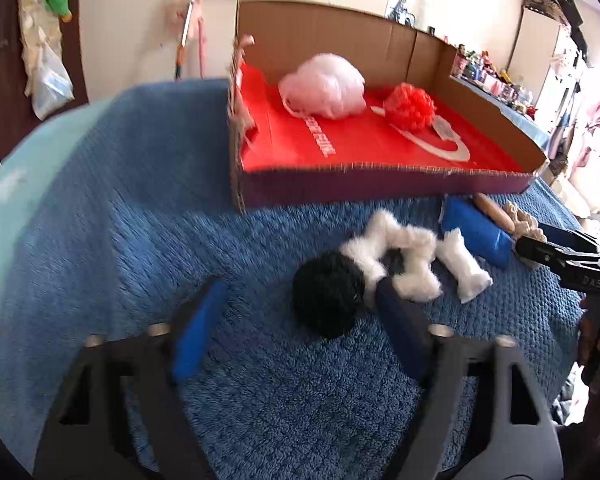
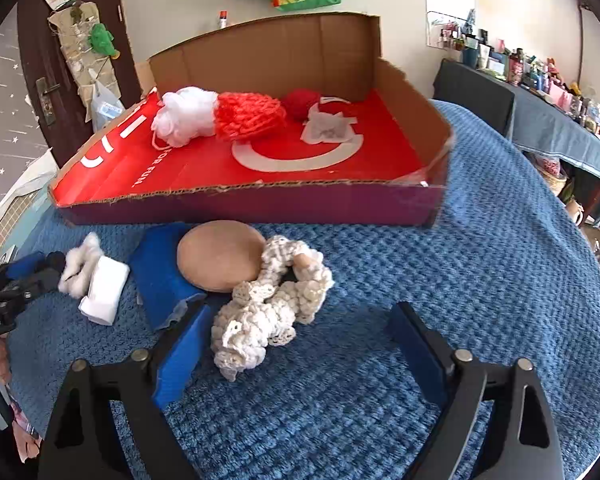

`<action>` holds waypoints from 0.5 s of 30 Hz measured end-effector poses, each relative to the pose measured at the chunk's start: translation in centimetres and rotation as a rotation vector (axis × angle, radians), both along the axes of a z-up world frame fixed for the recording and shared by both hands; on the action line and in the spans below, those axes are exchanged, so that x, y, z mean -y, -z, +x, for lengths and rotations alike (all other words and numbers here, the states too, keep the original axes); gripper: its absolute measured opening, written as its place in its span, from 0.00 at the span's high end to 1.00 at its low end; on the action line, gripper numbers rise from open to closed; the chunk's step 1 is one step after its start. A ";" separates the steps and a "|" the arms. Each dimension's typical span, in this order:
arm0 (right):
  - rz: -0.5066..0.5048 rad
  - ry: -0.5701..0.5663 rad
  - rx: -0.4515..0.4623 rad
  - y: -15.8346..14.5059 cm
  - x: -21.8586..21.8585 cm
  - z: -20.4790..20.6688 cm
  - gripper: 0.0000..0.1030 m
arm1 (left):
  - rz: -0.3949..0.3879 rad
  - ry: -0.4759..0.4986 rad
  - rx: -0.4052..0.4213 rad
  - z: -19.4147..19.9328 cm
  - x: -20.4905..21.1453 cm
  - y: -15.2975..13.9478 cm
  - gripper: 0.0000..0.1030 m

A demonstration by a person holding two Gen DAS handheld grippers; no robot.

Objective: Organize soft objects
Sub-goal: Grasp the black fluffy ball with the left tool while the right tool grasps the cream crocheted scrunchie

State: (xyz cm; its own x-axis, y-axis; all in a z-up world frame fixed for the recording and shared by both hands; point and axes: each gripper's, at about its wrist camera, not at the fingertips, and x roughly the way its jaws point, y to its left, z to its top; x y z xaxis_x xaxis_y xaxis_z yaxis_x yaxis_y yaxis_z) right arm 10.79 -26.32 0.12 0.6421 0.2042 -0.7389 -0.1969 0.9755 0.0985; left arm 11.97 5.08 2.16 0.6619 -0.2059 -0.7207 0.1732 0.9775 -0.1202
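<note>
My left gripper [image 1: 300, 308] is open above the blue blanket, with a black pom-pom [image 1: 327, 296] and a white fluffy scrunchie [image 1: 396, 256] between and just past its fingertips. A white pad [image 1: 466, 266], a blue sponge [image 1: 478, 230] and a tan puff [image 1: 494, 208] lie to the right. My right gripper [image 2: 300, 328] is open around a cream crochet scrunchie [image 2: 268, 308], beside the tan puff [image 2: 220, 258] and blue sponge [image 2: 160, 276]. The cardboard box [image 2: 244, 204] holds a white mesh puff [image 2: 184, 116], a red knit piece [image 2: 248, 118] and a red ball [image 2: 300, 102].
The box [image 1: 380, 188] stands at the back of the blue blanket [image 1: 120, 208]. The other gripper shows at the right edge of the left wrist view [image 1: 564, 256]. A door with hanging items [image 2: 80, 48] is at back left. A cluttered shelf [image 2: 540, 76] is at the right.
</note>
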 end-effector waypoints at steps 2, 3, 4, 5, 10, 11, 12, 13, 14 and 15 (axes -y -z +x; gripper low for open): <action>-0.010 -0.021 0.008 0.2 -0.5 0.0 0.33 | -0.019 0.020 0.016 0.1 0.1 -0.1 0.57; -0.010 -0.035 0.017 0.1 -0.6 -0.1 0.48 | -0.034 0.041 0.019 0.1 0.2 -0.2 0.70; -0.005 -0.045 0.023 0.1 -0.8 -0.1 0.57 | -0.036 0.046 0.019 0.1 0.2 -0.2 0.70; 0.017 -0.071 0.026 0.0 -0.9 -0.3 0.72 | -0.023 0.050 0.026 0.0 0.4 -0.3 0.70; 0.041 -0.080 0.084 -1.3 -0.4 -1.4 0.80 | -0.001 0.049 0.053 -0.7 0.5 -1.0 0.72; 0.052 -0.078 0.090 -1.7 -0.2 -1.6 0.80 | -0.008 0.045 0.063 -1.0 0.4 -1.4 0.72; 0.065 -0.076 0.097 -2.0 0.1 -1.7 0.80 | -0.014 0.046 0.069 -1.1 0.3 -1.7 0.72; 0.068 -0.077 0.105 -2.4 0.3 -1.9 0.80 | -0.020 0.050 0.075 -1.2 0.3 -2.0 0.72; 0.064 -0.071 0.121 -2.8 0.4 -2.1 0.80 | -0.019 0.055 0.086 -1.5 0.3 -2.3 0.72; 0.061 -0.074 0.127 -3.1 0.4 -2.2 0.80 | -0.017 0.056 0.096 -1.6 0.4 -2.6 0.72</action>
State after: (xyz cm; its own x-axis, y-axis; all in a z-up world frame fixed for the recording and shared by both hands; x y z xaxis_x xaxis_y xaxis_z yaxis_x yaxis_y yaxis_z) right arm 8.56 -26.75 3.21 0.7114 0.2960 -0.6374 -0.2823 0.9509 0.1266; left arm 10.34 4.68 4.75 0.7146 -0.2566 -0.6508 0.2393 0.9638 -0.1172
